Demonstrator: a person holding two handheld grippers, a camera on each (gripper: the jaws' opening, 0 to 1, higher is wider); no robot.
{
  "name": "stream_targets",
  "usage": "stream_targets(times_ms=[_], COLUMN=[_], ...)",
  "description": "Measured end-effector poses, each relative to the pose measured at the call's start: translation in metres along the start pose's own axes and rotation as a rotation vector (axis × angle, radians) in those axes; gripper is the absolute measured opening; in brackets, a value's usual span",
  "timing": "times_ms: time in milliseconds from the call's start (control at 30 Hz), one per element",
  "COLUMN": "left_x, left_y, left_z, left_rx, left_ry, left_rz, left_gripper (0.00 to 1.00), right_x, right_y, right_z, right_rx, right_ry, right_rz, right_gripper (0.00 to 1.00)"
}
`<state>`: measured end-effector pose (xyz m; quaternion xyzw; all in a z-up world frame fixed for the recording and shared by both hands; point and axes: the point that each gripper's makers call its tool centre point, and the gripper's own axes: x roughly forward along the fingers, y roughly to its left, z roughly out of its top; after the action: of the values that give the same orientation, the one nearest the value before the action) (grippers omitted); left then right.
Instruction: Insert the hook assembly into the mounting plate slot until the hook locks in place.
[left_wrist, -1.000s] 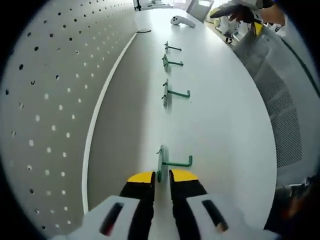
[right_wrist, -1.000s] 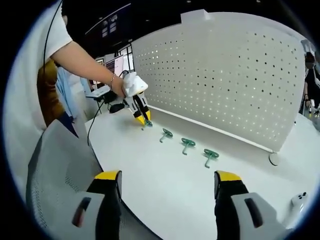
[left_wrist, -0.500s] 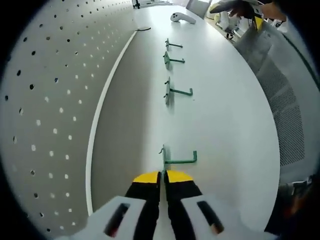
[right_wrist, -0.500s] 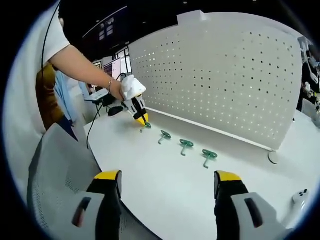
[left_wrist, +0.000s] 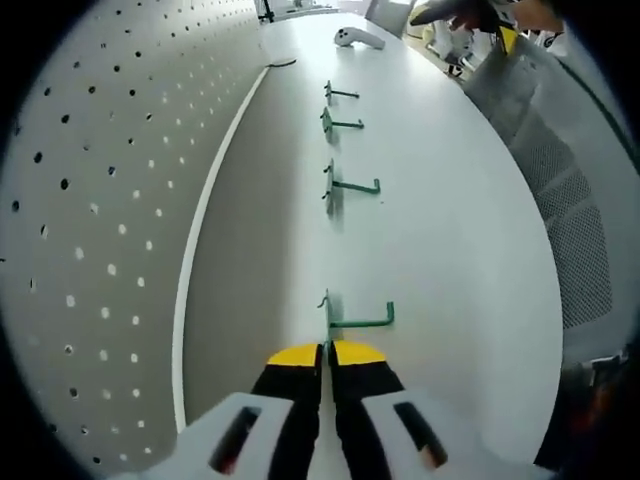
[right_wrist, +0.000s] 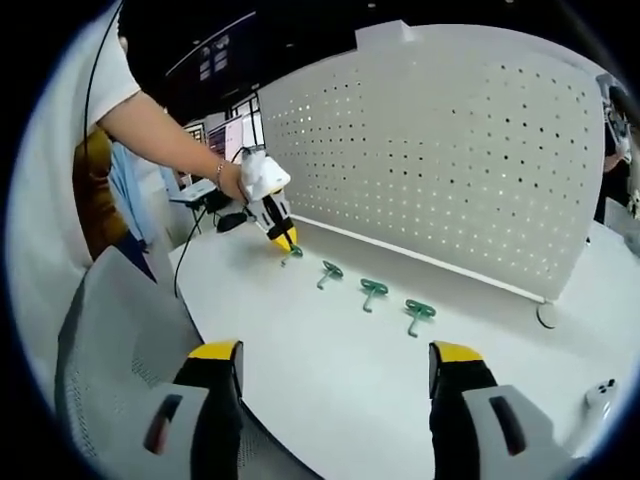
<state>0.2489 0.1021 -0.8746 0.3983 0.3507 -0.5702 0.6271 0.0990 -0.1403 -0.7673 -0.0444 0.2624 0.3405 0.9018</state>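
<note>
The left hand-held gripper (left_wrist: 326, 352) is clenched just short of the nearest green hook (left_wrist: 345, 318) at 12 o'clock on the worktop (left_wrist: 450, 250) — grasping step; the right hand-held gripper (right_wrist: 335, 365) is released.

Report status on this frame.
Left hand-held gripper shut on nearest green metal hook. Right hand-held gripper open, clear. White perforated pegboard unobstructed.

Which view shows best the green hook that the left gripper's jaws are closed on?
The left gripper view: the nearest green hook stands large just beyond the left gripper, its arm and upturned tip plain. In the right gripper view the same hook is a small green speck at that gripper's tip, shape unreadable.
</note>
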Motion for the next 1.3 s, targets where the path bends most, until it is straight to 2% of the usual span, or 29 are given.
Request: stream_targets(times_ms=[67,133,200,267,433,500,1133,1300], left_x=[-0.002,-0.004,-0.008,-0.01,-0.015,-0.018,-0.044,-0.049], left_y=[0.006,0.007,0.01,0.012,0.013,0.016,0.016,0.015], left_z=[-0.001,0.002,0.001,0.002,0.007,0.008,0.032,0.034], left_rx=[0.007,-0.043,-0.028,-0.062,-0.063,-0.098,-0.144,-0.186], left_ry=[0.008,-0.017,-0.02,-0.033,-0.077,-0.089,-0.213,-0.249], left_rz=[0.033,0.027,0.036,0.041,0.06,0.081,0.174,0.193], left_gripper=[0.03,0.03,0.03,0.03,0.03,0.03,0.02,0.02], right_x=[0.0,0.0,0.001,0.001,0.0,0.0,-0.003,-0.004], right_y=[0.0,0.0,0.0,0.001,-0.001,-0.002,-0.004,-0.005], right_z=[0.0,0.0,-0.001,0.0,0.002,0.002,0.008,0.011], right_rx=[0.002,0.003,0.002,0.003,0.015,0.016,0.03,0.035], right_ry=[-0.002,-0.002,-0.001,-0.005,-0.016,-0.018,-0.047,-0.057], right_rz=[0.001,0.001,0.004,0.005,0.002,-0.002,-0.01,-0.011], right_gripper=[0.74,0.74,0.74,0.74,0.74,0.74,0.74,0.74])
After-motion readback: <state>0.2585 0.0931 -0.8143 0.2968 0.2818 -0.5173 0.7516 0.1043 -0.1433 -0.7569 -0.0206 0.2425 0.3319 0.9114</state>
